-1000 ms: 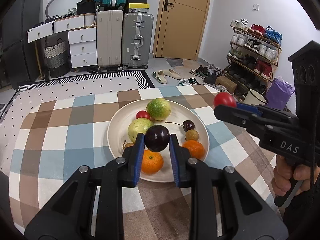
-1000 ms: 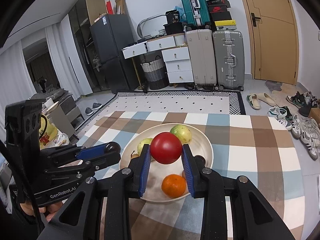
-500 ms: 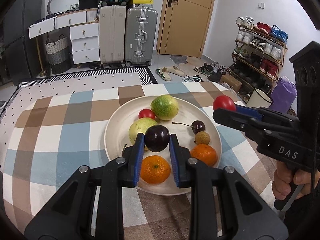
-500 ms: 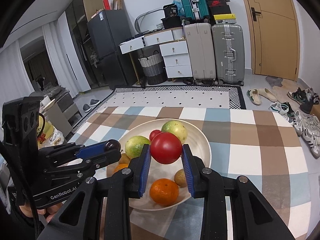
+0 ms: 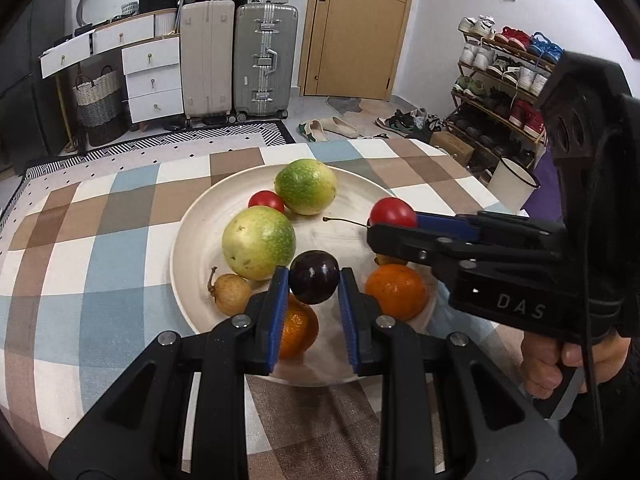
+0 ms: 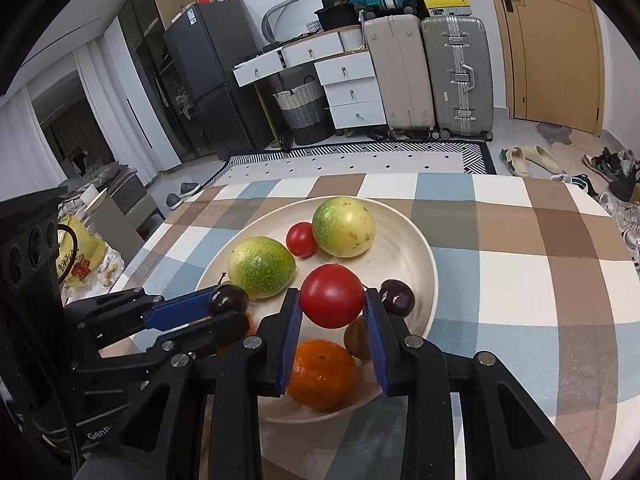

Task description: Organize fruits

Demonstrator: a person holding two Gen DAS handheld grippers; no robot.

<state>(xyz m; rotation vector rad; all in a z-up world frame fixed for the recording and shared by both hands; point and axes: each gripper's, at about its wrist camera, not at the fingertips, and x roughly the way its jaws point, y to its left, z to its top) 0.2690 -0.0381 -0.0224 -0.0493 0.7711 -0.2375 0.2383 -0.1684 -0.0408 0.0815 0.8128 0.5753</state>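
Observation:
A cream plate (image 5: 200,236) (image 6: 412,248) on the checked tablecloth holds two green-yellow fruits (image 5: 258,242) (image 5: 306,187), a small red tomato (image 5: 266,201), two oranges (image 5: 396,290) (image 6: 320,374), a brown longan (image 5: 230,294) and a dark cherry (image 6: 396,298). My left gripper (image 5: 314,278) is shut on a dark plum (image 5: 314,276) just above the plate's near side. My right gripper (image 6: 332,296) is shut on a red tomato (image 6: 331,295) above the plate's right part; it also shows in the left wrist view (image 5: 392,213).
The checked tablecloth (image 5: 100,240) covers the table around the plate. Beyond the far edge lie a patterned rug, suitcases (image 5: 264,60), white drawers and a door. A shoe rack (image 5: 500,80) stands to the right and a yellow bag (image 6: 80,256) to the left.
Both grippers have moved forward and down over the plate, each still holding its fruit. The plate now looks larger and closer in both views.

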